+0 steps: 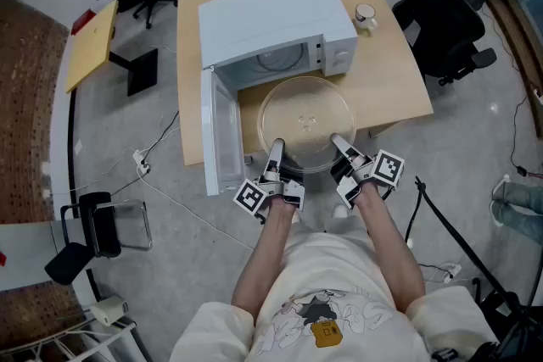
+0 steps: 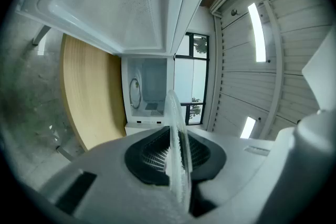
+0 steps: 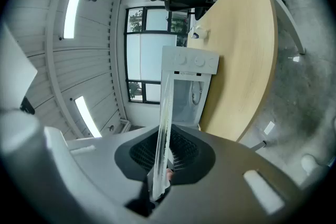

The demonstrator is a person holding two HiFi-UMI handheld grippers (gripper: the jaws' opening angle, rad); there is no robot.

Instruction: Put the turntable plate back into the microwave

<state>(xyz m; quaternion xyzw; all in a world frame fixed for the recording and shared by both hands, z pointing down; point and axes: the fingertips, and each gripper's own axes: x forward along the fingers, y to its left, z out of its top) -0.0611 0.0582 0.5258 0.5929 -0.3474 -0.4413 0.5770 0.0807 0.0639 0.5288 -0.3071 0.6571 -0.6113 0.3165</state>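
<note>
A clear glass turntable plate hangs level in front of the white microwave, whose door stands swung open to the left. My left gripper is shut on the plate's near left rim, and my right gripper is shut on its near right rim. In the left gripper view the plate shows edge-on between the dark pads, with the microwave cavity beyond. The right gripper view has the plate's edge clamped the same way, the microwave ahead.
The microwave stands on a wooden table with a small white cup at its right. Black office chairs stand to the right and behind. A yellow side table and cables on the floor lie to the left.
</note>
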